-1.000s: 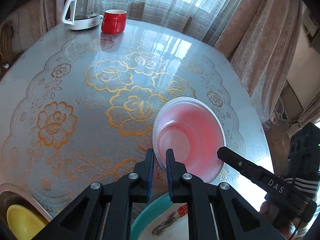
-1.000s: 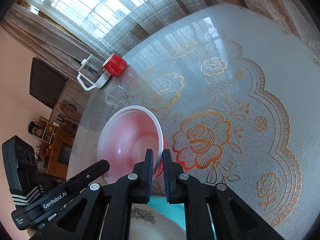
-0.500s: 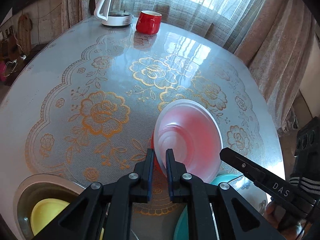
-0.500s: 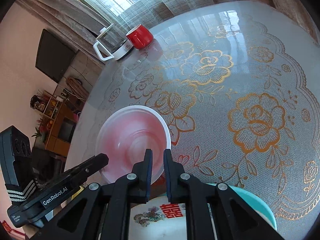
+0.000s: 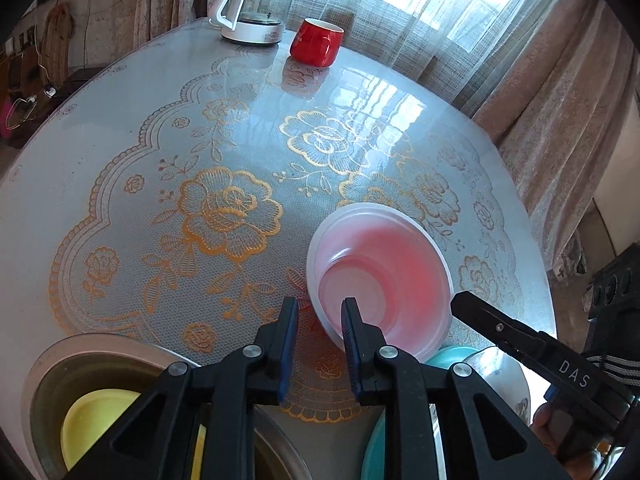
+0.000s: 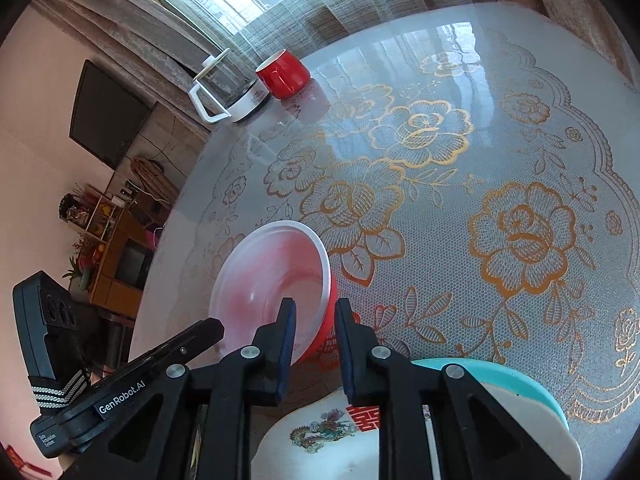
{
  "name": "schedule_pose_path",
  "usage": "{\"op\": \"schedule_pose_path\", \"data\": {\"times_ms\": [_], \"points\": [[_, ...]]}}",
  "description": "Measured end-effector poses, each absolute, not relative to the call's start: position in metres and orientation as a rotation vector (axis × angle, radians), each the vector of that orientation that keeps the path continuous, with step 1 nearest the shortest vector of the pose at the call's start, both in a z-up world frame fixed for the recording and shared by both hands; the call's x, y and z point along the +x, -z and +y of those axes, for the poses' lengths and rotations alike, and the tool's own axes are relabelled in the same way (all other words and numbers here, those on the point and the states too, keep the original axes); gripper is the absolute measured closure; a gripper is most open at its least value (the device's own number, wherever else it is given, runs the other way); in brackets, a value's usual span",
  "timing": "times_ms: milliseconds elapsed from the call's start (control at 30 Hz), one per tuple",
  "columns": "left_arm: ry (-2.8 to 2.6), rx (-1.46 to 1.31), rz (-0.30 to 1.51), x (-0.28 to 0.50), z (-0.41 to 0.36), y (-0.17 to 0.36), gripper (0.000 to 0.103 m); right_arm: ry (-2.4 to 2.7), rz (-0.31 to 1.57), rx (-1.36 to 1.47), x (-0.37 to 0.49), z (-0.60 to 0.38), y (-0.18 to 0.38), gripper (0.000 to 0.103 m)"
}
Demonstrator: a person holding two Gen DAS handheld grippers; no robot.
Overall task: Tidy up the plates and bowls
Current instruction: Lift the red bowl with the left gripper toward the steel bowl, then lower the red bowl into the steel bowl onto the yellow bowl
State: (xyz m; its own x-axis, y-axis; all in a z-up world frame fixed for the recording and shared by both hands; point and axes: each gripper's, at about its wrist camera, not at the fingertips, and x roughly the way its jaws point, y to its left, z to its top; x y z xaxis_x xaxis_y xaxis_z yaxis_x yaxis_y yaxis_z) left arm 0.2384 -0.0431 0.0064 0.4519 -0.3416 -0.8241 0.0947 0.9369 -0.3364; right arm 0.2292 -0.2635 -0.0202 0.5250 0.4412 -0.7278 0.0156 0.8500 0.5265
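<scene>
A bowl (image 5: 380, 280), red outside and pale pink-white inside, rests on the lace-patterned tablecloth near the front. My left gripper (image 5: 319, 320) straddles its left rim, one finger inside the bowl. Its jaws are opening, and a gap shows beside the rim. In the right wrist view the same bowl (image 6: 276, 280) has its right rim and red wall between the fingers of my right gripper (image 6: 314, 316). Those jaws are opening too and no longer pinch the rim. Each gripper's finger shows in the other's view, flanking the bowl.
A metal basin (image 5: 44, 392) holding a yellow plate (image 5: 92, 428) sits at the front left. A teal plate (image 6: 500, 380) carrying a white decorated dish (image 6: 340, 432) lies just in front of the bowl. A glass kettle (image 5: 256, 4) and a red mug (image 5: 316, 42) stand at the far edge.
Both grippers, shut on the bowl's rim before, carried it toward the near side of the table, then parted their jaws. The basin and teal plate came into view.
</scene>
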Motion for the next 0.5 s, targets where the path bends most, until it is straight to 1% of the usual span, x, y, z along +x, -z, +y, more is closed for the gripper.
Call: {"op": "schedule_pose_path", "data": {"times_ms": [100,167,233,500], "points": [[0.285,-0.220,1.044,0.2374,-0.0455,-0.0083,0.081,-0.265,1.003,0.506,0.2320,-0.2575,0.0230,0.083],[0.292,-0.192,1.041,0.2390,-0.0511,-0.0069,0.081,-0.265,1.017,0.504,0.2327,-0.2555,0.0267,0.087],[0.283,-0.172,1.032,0.2382,-0.0527,-0.0063,0.087,-0.244,1.011,0.505,0.2324,-0.2555,0.0271,0.091],[0.314,-0.188,1.004,0.2307,-0.0508,-0.0119,0.089,-0.232,1.003,0.528,0.2298,-0.2598,0.0266,0.091]]}}
